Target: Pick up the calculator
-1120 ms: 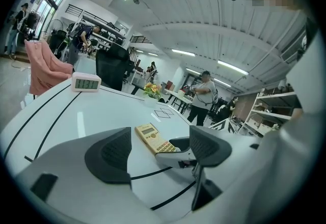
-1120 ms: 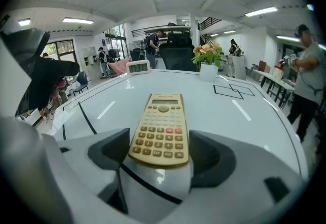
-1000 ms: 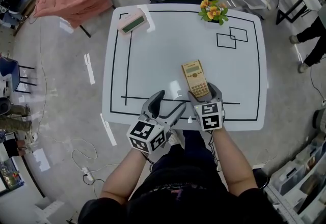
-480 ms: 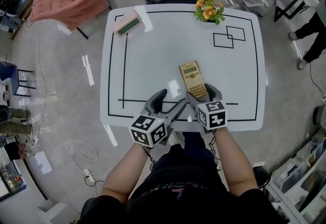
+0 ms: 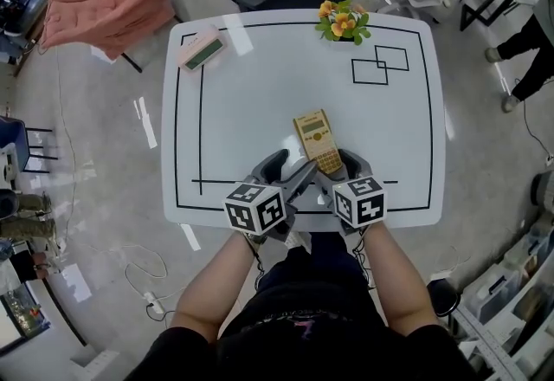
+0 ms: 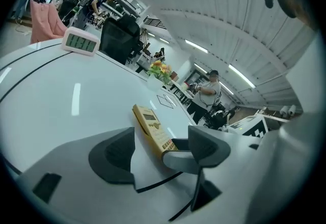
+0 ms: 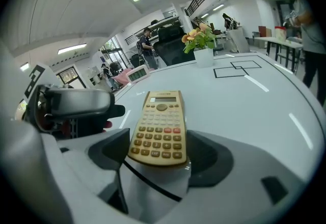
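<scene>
Since a second ago the right gripper (image 5: 337, 168) has drawn its jaws in on the near end of the calculator (image 5: 315, 140), which now sits clamped between them at the near edge of the table (image 5: 260, 93), its near end seemingly off the surface. I judge the grasp made and only the lift left. The left gripper (image 5: 292, 166) has moved in just beside, jaws spread, holding nothing. Count: one calculator, one pink desk clock (image 5: 200, 48), one flowerpot (image 5: 341, 22), two grippers.
</scene>
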{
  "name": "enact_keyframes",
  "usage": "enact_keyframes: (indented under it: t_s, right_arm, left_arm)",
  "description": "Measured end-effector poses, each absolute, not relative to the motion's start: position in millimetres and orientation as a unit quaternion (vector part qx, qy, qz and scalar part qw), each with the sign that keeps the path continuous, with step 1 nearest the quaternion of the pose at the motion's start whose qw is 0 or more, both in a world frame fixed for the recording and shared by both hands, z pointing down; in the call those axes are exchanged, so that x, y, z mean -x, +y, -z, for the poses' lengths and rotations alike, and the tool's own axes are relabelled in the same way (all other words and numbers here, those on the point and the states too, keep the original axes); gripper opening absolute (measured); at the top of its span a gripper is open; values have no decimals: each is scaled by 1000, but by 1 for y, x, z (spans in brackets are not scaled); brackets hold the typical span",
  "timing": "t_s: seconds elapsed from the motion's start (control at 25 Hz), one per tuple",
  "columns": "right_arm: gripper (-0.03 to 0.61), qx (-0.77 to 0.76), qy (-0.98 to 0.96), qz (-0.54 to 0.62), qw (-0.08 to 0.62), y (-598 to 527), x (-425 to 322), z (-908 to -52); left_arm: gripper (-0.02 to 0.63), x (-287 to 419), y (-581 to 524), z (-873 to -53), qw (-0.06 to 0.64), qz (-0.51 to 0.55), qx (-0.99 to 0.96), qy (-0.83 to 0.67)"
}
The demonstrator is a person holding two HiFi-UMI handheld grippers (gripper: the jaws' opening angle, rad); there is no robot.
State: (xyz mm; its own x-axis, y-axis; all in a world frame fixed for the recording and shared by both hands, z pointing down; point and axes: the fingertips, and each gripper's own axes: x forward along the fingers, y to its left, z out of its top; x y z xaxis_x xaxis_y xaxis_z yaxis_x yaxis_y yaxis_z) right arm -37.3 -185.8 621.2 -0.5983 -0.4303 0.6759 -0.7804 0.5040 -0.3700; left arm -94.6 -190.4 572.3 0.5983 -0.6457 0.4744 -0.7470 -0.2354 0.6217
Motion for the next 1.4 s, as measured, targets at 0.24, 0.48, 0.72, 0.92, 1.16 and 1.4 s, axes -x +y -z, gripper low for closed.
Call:
enact_keyframes:
  t_s: [0.24,0.48,0.72,0.92,1.16,1.4]
  right_arm:
    - [350,-350,-828,-365,243,-188,36,-619]
    - [347,-335,-829,-383,231,-188,35,-616]
    - [336,-331,-829,-386,231,-190,34,-615]
    - [336,-331,-829,-387,229,-193,32,-616]
    - [336,-330,-829,-389,228,-193,33,-616]
    - [336,-330,-833,-382,229,-193,34,-615]
  left_arm:
    - [315,84,-208,-590,466,-58,-766,-439]
    - [297,74,-222,-602,493,-56,-751,-436]
    - [258,67,-232,-606,501,-70,-742,-439]
    - [164,71,-235,-614,510,-84,-725,-455]
    - [126,76,-237,-616,541,-51,-700,-463]
    - [110,79,-237,-615,557,-26,-691,-461]
